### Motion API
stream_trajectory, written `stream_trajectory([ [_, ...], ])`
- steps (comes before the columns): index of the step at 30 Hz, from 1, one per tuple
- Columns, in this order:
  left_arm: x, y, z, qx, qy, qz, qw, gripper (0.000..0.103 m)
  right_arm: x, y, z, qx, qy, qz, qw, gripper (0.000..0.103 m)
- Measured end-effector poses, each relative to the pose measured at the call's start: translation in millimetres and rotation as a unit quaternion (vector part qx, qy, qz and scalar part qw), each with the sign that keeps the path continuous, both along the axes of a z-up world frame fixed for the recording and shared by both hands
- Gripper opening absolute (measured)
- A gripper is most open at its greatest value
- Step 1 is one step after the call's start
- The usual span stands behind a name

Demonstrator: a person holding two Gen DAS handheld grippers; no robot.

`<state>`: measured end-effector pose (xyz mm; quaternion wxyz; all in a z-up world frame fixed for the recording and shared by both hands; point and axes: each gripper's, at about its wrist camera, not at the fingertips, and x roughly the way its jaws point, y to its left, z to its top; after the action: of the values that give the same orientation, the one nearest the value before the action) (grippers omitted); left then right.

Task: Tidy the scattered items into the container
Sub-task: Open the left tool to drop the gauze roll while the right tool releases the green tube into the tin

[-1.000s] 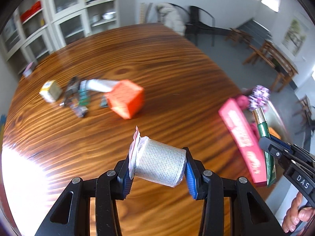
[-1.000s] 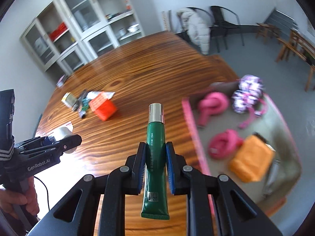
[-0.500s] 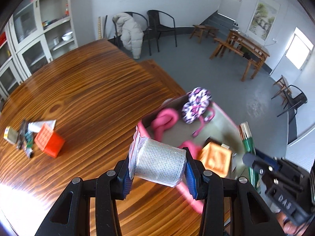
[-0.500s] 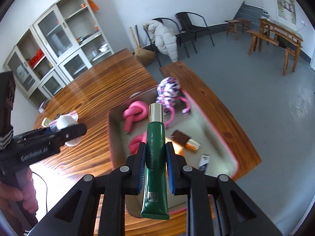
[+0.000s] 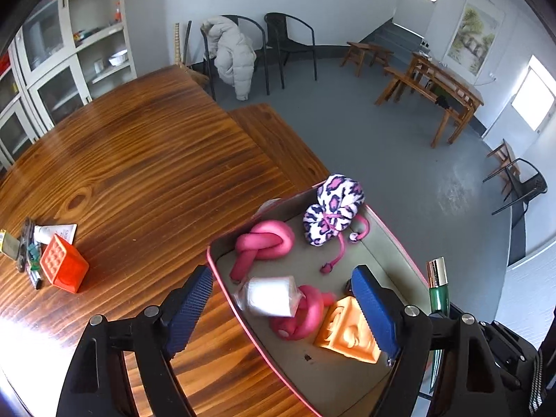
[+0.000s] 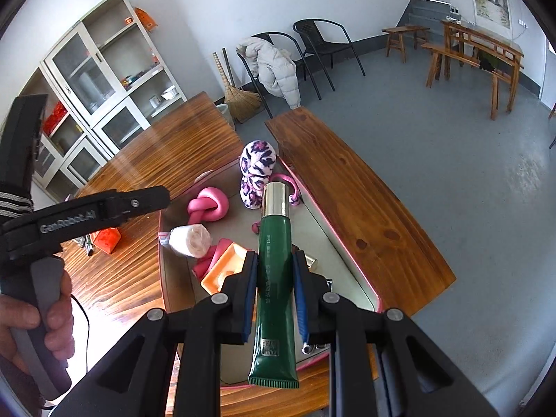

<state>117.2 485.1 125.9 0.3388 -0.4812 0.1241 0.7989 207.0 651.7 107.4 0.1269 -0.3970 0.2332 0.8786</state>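
The left gripper hung over the near end of the container, its blue pads spread wide and opening, with nothing pressed between them. Below the gap, in the lower middle of the left wrist view, the white roll (wrapped in clear film, a mesh-like texture faintly visible) lay on its side in the tray, leaning on a pink knotted rope. From the right wrist view the same roll showed a pinkish-white end face, near the tray's left wall.

The right gripper was clamped on the green tube, a dark green squeeze tube with a shiny silver cap pointing up the frame and a crimped flat end toward the bottom edge. It was held above the tray, not resting in it.

The container was a shallow grey tray with a pink rim. It also held a second pink knot, a purple-and-white spotted plush bundle at its far end, and an orange moulded block.

At the left edge of the left wrist view, on the wooden table, an orange cube sat beside a white tube and some small dark items.
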Motion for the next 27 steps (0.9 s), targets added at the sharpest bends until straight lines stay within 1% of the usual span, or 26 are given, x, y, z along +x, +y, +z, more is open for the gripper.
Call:
stream_trajectory([
  [6, -11, -23, -7, 0.0, -0.02, 0.033, 0.9993, 0.084, -12, -1, -6, 0.002, -0.012, 0.004, 1.0, 0.022],
  [11, -11, -45, -12, -0.003, -0.024, 0.054, 0.9983, 0.084, -16, 3, -14, 0.0, -0.032, -0.013, 0.999, 0.023],
  [13, -12, -54, -12, -0.003, -0.025, 0.061, 0.9978, 0.084, -17, 3, -15, -0.005, -0.035, -0.017, 0.999, 0.025],
  [15, -13, -62, -14, -0.003, -0.028, 0.069, 0.9972, 0.084, -17, 1, -15, -0.002, -0.036, -0.019, 0.999, 0.031],
  [17, -15, -70, -16, -0.004, -0.032, 0.075, 0.9967, 0.084, -19, -3, -14, 0.0, -0.034, -0.017, 0.999, 0.033],
  [27, -22, -117, -23, -0.015, -0.041, 0.104, 0.9936, 0.084, -38, -33, -5, 0.013, -0.026, 0.011, 1.0, 0.033],
])
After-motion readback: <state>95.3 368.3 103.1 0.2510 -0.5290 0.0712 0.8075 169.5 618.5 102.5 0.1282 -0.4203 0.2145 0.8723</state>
